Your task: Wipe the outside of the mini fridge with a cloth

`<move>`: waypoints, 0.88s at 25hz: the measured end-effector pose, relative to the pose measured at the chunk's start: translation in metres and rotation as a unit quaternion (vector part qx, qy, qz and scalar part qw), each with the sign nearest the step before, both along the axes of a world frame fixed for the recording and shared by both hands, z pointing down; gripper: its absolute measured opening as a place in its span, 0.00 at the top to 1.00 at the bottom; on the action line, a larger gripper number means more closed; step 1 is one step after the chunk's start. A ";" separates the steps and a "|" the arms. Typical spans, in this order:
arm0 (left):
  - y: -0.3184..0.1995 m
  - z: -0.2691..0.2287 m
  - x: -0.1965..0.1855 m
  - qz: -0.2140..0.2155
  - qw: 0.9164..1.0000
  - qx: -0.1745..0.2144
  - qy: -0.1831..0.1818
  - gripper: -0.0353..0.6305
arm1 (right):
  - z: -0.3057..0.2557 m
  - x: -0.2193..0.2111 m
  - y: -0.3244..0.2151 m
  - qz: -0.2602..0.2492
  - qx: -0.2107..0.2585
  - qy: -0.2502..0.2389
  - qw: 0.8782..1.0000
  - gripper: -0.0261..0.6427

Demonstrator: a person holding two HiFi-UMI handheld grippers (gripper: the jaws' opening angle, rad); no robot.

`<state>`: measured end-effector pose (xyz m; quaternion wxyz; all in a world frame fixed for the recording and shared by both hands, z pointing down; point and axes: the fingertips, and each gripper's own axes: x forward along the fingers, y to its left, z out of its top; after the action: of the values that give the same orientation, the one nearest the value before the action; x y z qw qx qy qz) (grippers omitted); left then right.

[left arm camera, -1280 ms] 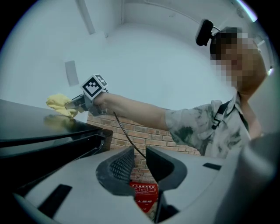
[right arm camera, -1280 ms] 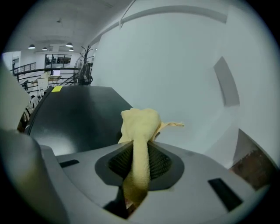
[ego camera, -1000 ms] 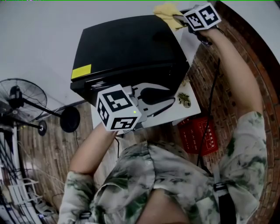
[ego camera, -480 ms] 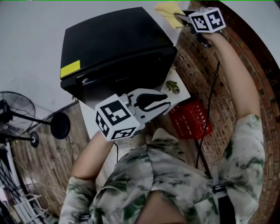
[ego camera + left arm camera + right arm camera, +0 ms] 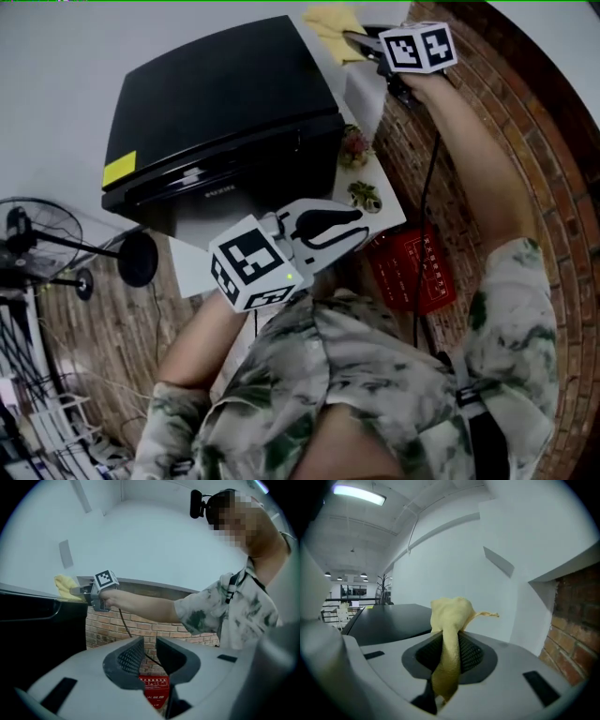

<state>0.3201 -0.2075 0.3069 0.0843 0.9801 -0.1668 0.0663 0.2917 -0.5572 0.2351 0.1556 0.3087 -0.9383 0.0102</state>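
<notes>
The black mini fridge (image 5: pixel 216 103) stands on a white table (image 5: pixel 386 214). My right gripper (image 5: pixel 352 39) is shut on a yellow cloth (image 5: pixel 330 21) at the fridge's far right top corner. In the right gripper view the cloth (image 5: pixel 449 620) hangs bunched between the jaws, with the fridge top (image 5: pixel 389 618) just beyond to the left. My left gripper (image 5: pixel 349 225) hovers in front of the fridge, near the table's front edge, its jaws a narrow gap apart and empty. The left gripper view shows the fridge front (image 5: pixel 33 625), the cloth (image 5: pixel 64 585) and the right gripper (image 5: pixel 86 591).
Two small ornaments (image 5: pixel 356 145) (image 5: pixel 366 195) sit on the table to the right of the fridge. A red crate (image 5: pixel 417 272) lies on the floor below. A brick wall (image 5: pixel 525 141) runs along the right. A standing fan (image 5: pixel 37 225) is at the left.
The left gripper's jaws have narrowed from wide open to a small gap. The right gripper has stayed with the cloth at the fridge's far corner while my head view shifted.
</notes>
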 end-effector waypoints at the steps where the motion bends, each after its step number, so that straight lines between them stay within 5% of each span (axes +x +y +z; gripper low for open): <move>1: -0.007 0.001 0.008 -0.005 1.000 0.000 0.001 0.81 | 0.001 -0.001 -0.005 -0.006 -0.001 -0.010 1.000 0.82; 9: -0.044 0.012 0.039 -0.064 0.998 -0.018 -0.003 0.81 | 0.036 -0.036 -0.026 -0.069 -0.025 -0.047 0.996 0.82; 22: -0.059 0.029 0.048 -0.133 0.990 -0.043 -0.008 0.81 | 0.166 -0.057 -0.046 -0.092 -0.111 -0.041 0.989 0.82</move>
<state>0.3682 -0.2670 0.3357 0.1327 0.9444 -0.2929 0.0690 0.2345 -0.6029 0.4014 0.1508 0.2012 -0.9613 0.1130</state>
